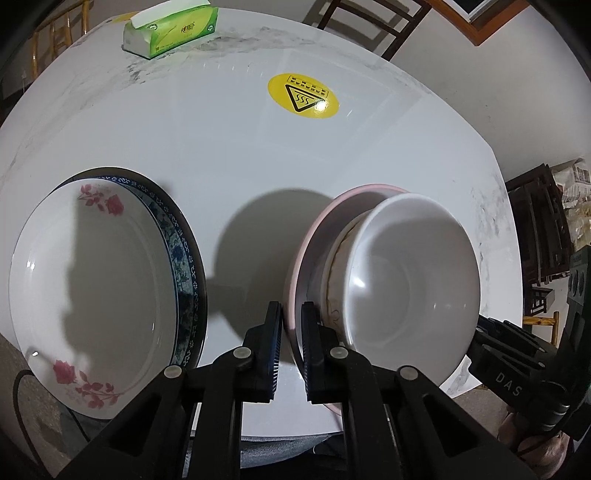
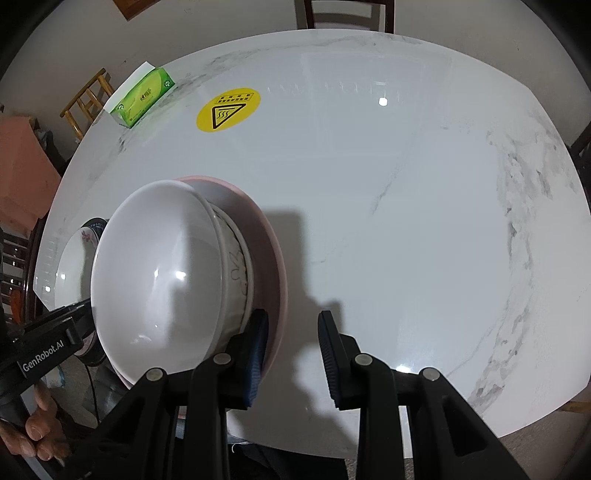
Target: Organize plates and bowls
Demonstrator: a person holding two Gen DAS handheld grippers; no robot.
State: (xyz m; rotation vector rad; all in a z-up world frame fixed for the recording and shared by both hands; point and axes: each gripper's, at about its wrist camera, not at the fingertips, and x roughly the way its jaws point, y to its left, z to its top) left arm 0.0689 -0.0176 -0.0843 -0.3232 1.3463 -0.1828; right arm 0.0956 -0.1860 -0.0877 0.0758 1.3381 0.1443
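- The pink plate [image 1: 295,266] is seen near the middle of the white marble worktop [image 1: 229,147]; most of its face is hidden by the bowls stacked in it.
- The white bowl [image 1: 410,266] is nested on a patterned bowl [image 1: 332,273], of which only a thin band of rim and wall is shown; its drawing is hard to make out.
- The left claw [image 1: 291,332] is closed on the near left rim of the pink plate, with one finger outside and one inside.
- The right claw [image 2: 291,350] is held partly open at the plate's near right edge; its left pad [image 2: 258,343] is set over the plate, just beside the bowls, and its right pad [image 2: 328,350] is over bare worktop. Whether the plate is pressed cannot be told.
- To the left, a rose-painted white plate [image 1: 96,280] is laid on a blue-patterned plate [image 1: 181,251], which is covered except for a crescent of rim; the near edge of the stack is seen beyond the worktop's corner.
- A green tissue box [image 1: 170,29] is placed at the far left edge, cut off at the top.
- A yellow warning sticker [image 1: 303,96] is stuck on the far middle.
- Chairs [image 1: 365,22] are partly seen beyond the worktop.
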